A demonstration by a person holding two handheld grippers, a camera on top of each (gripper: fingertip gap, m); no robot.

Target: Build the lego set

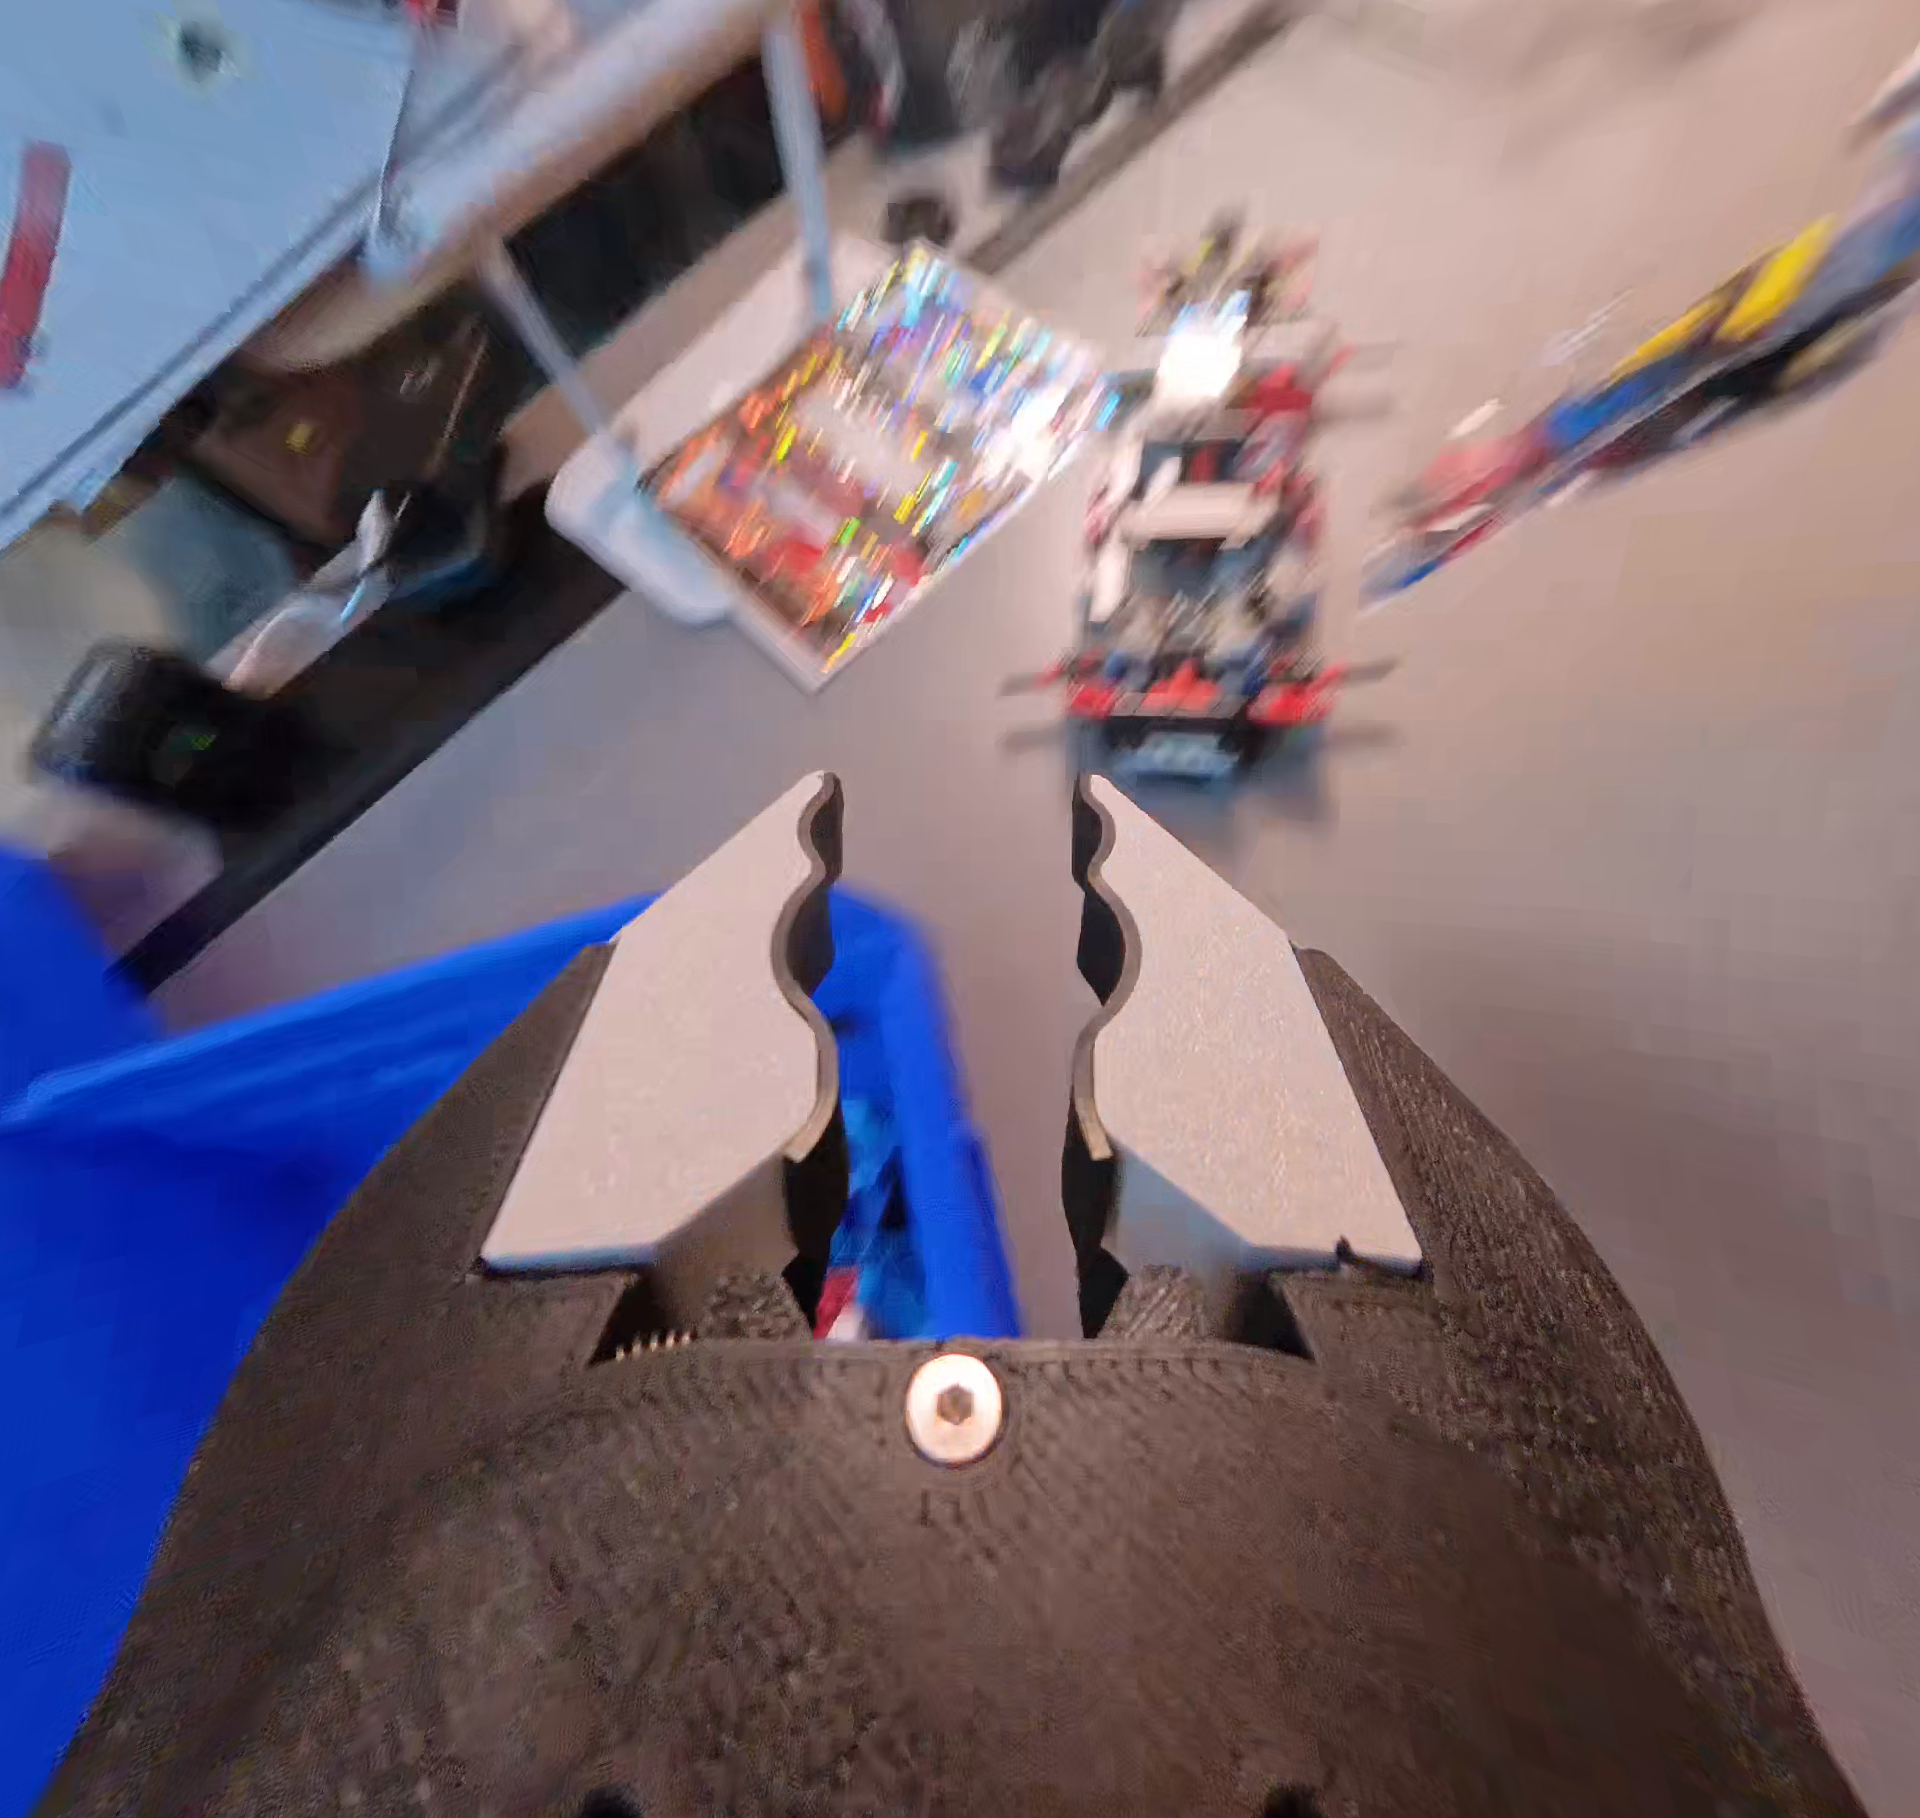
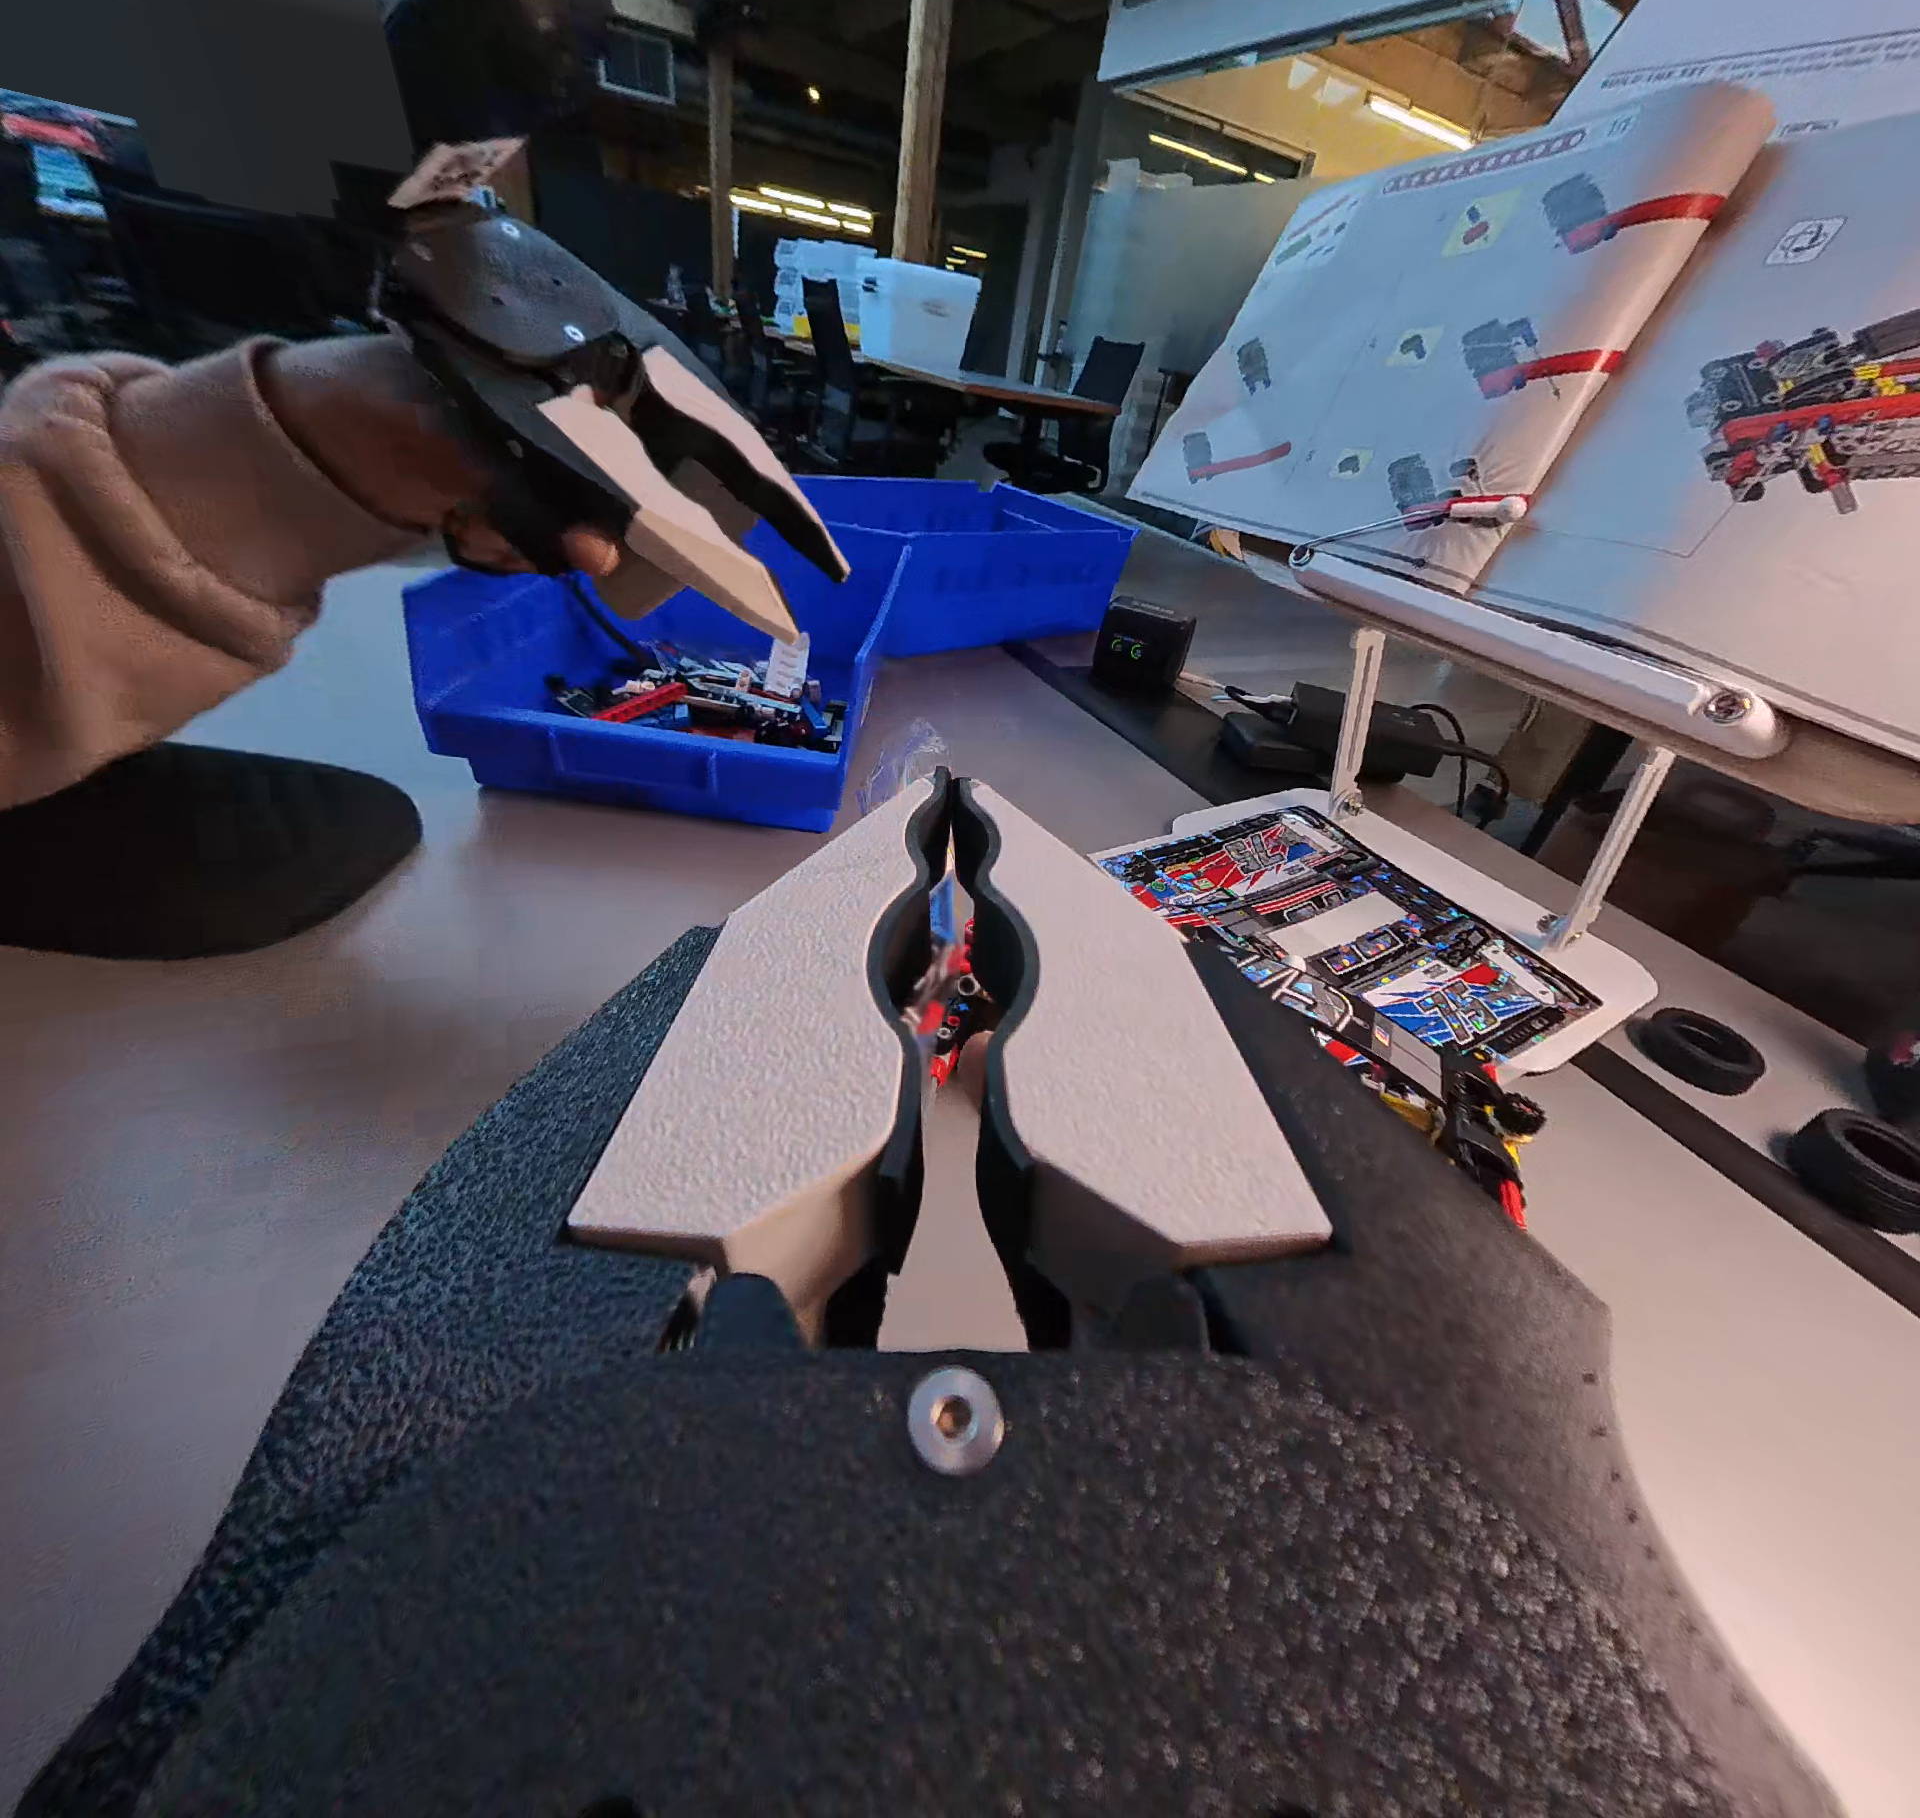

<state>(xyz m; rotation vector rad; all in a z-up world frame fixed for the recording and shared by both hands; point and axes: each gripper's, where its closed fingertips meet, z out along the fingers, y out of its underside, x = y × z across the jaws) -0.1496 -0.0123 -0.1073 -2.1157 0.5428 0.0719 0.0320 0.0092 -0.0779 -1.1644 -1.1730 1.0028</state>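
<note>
Left gripper (image 1: 956, 797) jaws wide, empty, above blue bin (image 2: 623, 729) of loose parts at 10 o'clock. Right gripper (image 2: 953, 794) tips pinched together over partly built lego car (image 1: 1195, 563), 12 o'clock on table (image 2: 260, 1093).

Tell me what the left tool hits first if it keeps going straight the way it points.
Judging from the right wrist view, the left tool slants down into the near blue bin, so it would probably meet the loose lego pieces first; exact depth is unclear.
</note>
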